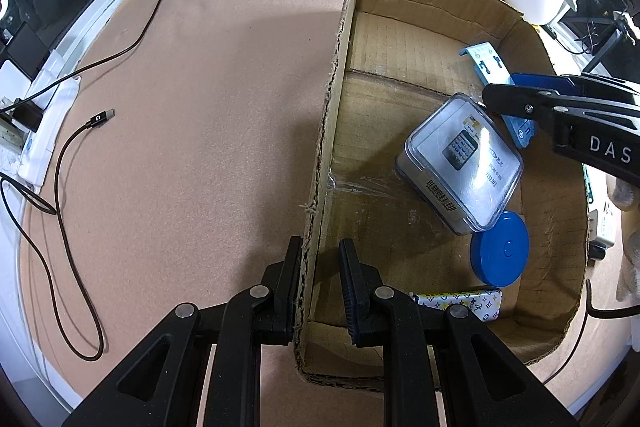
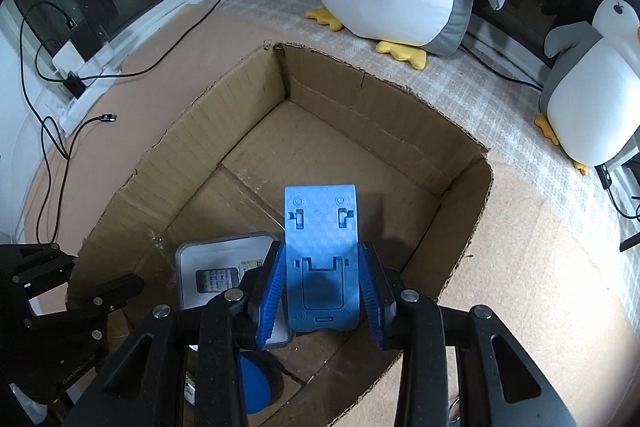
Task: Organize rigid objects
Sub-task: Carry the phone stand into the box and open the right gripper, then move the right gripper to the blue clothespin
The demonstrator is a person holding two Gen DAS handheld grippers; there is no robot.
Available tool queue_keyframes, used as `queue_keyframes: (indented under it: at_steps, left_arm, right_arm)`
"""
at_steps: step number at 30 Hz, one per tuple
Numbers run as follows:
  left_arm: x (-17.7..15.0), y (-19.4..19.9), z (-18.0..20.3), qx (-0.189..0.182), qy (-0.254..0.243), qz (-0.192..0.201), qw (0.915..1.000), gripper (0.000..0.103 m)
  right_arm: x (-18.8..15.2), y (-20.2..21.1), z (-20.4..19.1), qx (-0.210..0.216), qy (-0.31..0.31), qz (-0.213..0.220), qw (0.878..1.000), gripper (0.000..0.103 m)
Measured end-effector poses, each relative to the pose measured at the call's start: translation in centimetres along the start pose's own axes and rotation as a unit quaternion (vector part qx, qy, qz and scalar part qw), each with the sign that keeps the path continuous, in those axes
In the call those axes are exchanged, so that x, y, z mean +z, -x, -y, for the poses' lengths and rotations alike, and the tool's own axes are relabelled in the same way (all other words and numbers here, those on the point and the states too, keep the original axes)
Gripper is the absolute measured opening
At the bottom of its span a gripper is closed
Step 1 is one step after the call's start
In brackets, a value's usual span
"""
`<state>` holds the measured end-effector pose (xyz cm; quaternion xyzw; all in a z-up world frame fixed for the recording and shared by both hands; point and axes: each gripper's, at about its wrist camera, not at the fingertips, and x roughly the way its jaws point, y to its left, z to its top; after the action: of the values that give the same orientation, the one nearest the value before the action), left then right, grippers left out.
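While the left gripper (image 1: 320, 287) stands clamped on the near wall of the cardboard box (image 1: 552, 187), one jaw outside and one inside, the main risk there, as I judge it, is that any tug would drag or tip the box and shift everything in it. Farther right, inside the box, lie a clear-lidded case (image 1: 460, 163) showing a phone-like picture, a round blue disc (image 1: 500, 249) just beside it, and a patterned flat item (image 1: 460, 301) against the near wall. Rightmost, the right gripper (image 2: 322, 291) reaches down into the box with the light blue plastic phone stand (image 2: 322, 255) between its blue-padded fingers (image 2: 272, 291); the jaws stand parted, with a sliver of gap visible at the stand's right edge, so it looks released or barely held, not squeezed. If it is let go tilted, the stand could land on the corner of the clear-lidded case, which it overlaps in the right wrist view, and rest crooked, or catch on a pad as the gripper pulls away. The stand lies lengthwise between the fingers, its far end well beyond the fingertips, over the box floor.
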<state>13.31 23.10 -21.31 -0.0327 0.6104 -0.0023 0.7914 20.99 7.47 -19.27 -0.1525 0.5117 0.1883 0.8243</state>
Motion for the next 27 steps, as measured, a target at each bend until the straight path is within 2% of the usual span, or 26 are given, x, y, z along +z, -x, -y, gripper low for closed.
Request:
queue_keyframes:
  at_steps: [3, 9, 13, 17, 21, 24, 27]
  left_arm:
    - [0.0, 0.0, 0.0, 0.0, 0.0, 0.0, 1.0, 0.019]
    - [0.0, 0.0, 0.0, 0.0, 0.0, 0.001, 1.0, 0.019]
    - [0.0, 0.0, 0.0, 0.001, 0.0, 0.001, 1.0, 0.019]
    - [-0.1, -0.1, 0.0, 0.001, -0.001, 0.001, 1.0, 0.019]
    - [0.0, -0.1, -0.1, 0.001, -0.002, 0.001, 1.0, 0.019]
    - [0.0, -0.1, 0.0, 0.001, -0.002, 0.001, 1.0, 0.019]
    - [0.0, -0.1, -0.1, 0.001, -0.002, 0.002, 1.0, 0.019]
  right_arm:
    - [-0.1, 0.4, 0.1, 0.003, -0.005, 0.008, 1.0, 0.056]
    - [-1.0, 3.3, 1.5, 0.038, -0.025, 0.033, 0.998, 0.056]
    - [-2.4, 6.1, 4.3, 0.053, -0.054, 0.048, 0.996, 0.056]
    - [-4.6, 8.2, 7.7, 0.049, -0.088, 0.054, 0.993, 0.056]
    - [-7.0, 8.9, 10.8, 0.043, -0.116, 0.035, 0.992, 0.056]
    - [-8.8, 8.4, 12.7, 0.022, -0.127, 0.013, 0.992, 0.056]
    - [-10.2, 7.4, 14.0, 0.025, -0.145, -0.006, 0.989, 0.056]
